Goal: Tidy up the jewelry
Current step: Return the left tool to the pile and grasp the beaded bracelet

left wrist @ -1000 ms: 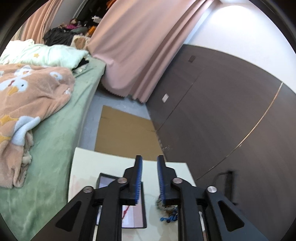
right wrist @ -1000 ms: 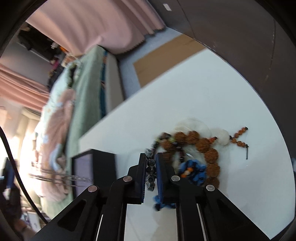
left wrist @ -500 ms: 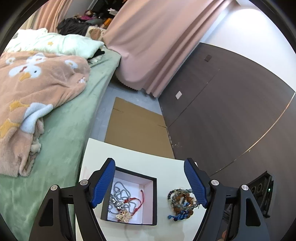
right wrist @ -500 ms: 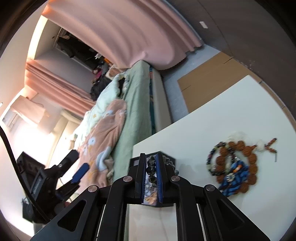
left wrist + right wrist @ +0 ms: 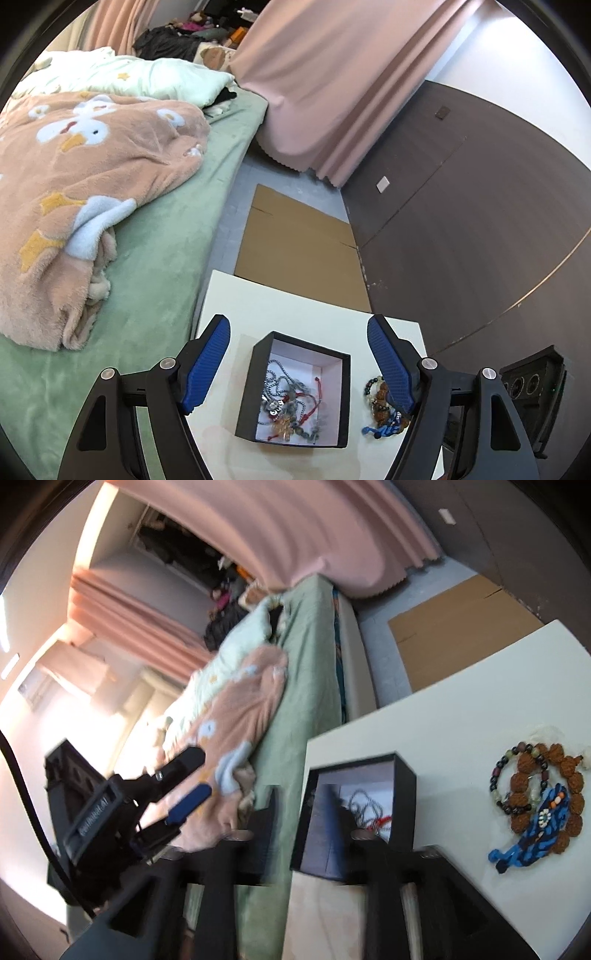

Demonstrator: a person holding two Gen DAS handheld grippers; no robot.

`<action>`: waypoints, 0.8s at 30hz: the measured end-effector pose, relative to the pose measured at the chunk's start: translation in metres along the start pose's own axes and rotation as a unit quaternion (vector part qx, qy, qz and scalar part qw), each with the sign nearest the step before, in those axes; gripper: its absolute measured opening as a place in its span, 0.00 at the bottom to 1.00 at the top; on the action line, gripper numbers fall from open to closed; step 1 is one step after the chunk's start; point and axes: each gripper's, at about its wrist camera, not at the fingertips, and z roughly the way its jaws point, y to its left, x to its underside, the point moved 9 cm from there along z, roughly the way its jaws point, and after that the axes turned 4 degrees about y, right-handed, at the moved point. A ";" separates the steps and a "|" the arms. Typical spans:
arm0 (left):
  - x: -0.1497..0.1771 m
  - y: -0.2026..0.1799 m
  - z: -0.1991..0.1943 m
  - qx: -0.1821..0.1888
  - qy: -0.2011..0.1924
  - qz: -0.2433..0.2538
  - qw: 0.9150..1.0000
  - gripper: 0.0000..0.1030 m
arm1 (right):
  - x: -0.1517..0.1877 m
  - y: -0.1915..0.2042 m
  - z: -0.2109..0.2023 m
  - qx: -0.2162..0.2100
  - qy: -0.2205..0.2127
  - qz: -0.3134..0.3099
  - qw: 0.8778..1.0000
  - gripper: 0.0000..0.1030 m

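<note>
1. The box is the main thing here: a black one with a white inside, open on top, sitting on the white tabletop. It's got a tangle of silver chains, a red cord and a gold-looking charm in it.
2. Just to the right of the box, not touching it, there's a little pile of bracelets lying flat on the tabletop: big brown beads, a strand of smaller dark and pale beads, and a blue woven one draped over them.
3. Left tongs are spread wide, nothing between them, blue pads either side of the box (the right pad partly covers the bracelet pile in that view).
4. Right tongs are blurry, but the two dark fingers stand well apart, one finger over the box opening and the other outside its left wall. Can't see anything gripped.
5. From the right wrist view you can also see the left tongs off to the left over the bed.
6. The bed has a green sheet and a peach fleece blanket, and it sits right beside the tabletop. Flat cardboard on the floor beyond, pink curtain and dark wall panels behind.
</note>
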 end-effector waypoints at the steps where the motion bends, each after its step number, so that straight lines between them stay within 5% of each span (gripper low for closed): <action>1: 0.000 -0.002 0.001 0.001 0.001 0.004 1.000 0.75 | -0.001 -0.004 -0.002 0.005 -0.006 0.004 1.000 0.61; 24: 0.049 -0.082 0.033 0.034 0.036 0.095 0.994 0.75 | -0.012 -0.116 -0.114 0.118 -0.046 0.109 0.986 0.62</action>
